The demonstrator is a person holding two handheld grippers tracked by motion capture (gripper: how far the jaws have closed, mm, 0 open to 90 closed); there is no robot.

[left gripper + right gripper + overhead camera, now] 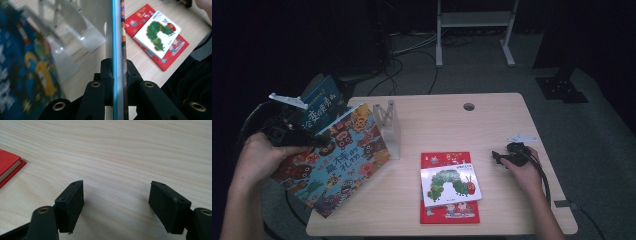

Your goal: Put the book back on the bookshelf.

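Two grippers: your left gripper [117, 75] clamped the colourful monster-patterned picture book [343, 155] by its edge, likely to shelve it; right gripper [116, 205] rested on the desk [492, 125], fingers spread, empty.

Dim room w/ grey carpet floor [492, 75], cables [412, 47], white frame legs [474, 20].

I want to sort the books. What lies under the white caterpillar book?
A red book lies flat under the caterpillar book, its edges showing at top, left and bottom. Most of its cover is hidden, so its title cannot be read.
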